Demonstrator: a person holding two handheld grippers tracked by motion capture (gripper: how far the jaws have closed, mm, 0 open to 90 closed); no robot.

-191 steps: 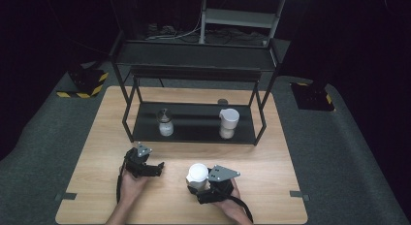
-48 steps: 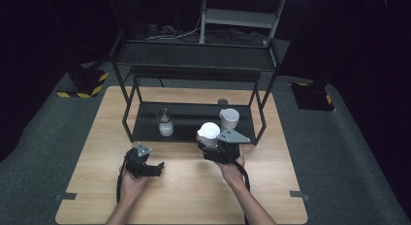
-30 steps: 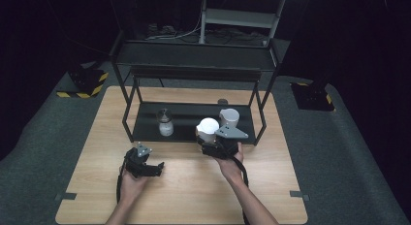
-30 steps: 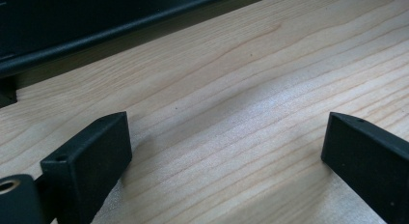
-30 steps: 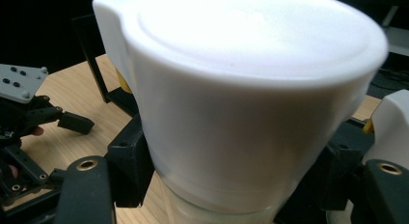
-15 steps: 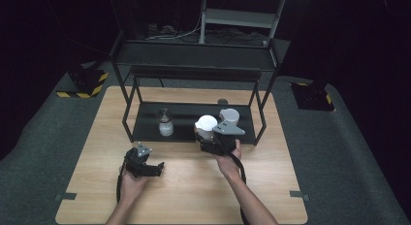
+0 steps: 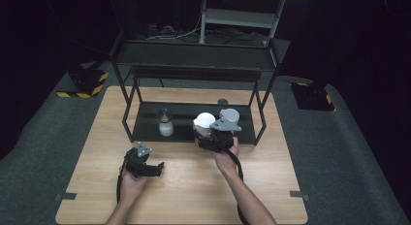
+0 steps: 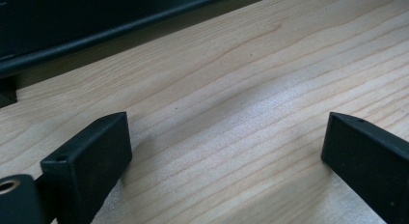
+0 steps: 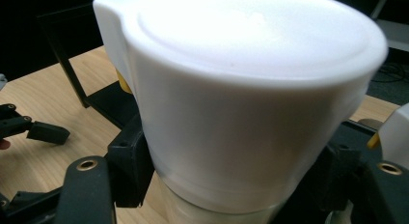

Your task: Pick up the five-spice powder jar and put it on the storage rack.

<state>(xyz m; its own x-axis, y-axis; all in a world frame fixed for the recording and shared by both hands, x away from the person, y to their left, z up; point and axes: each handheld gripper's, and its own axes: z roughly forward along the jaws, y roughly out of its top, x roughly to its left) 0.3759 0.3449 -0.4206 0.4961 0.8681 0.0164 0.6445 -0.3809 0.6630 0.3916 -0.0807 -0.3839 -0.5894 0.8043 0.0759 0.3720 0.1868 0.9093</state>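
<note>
We recorded a wooden table (image 7: 194, 186) bearing a black metal rack (image 7: 194, 65); the right gripper (image 7: 209, 137) was clamped on a white-lidded jar (image 7: 204, 121), its jaws pressed against the jar's sides just below the lid, at the front edge of the rack's lower shelf (image 7: 145, 128); the jar stood upright in the grip, and whether its base touched the shelf we could not tell; just beside it on the shelf stood a second white-capped jar (image 7: 229, 115); farther left on the same shelf stood a small glass jar (image 7: 165, 122), well apart from the others; the left gripper (image 7: 154, 168) rested low over bare wood near the table's front left, jaws spread wide with nothing between them.
</note>
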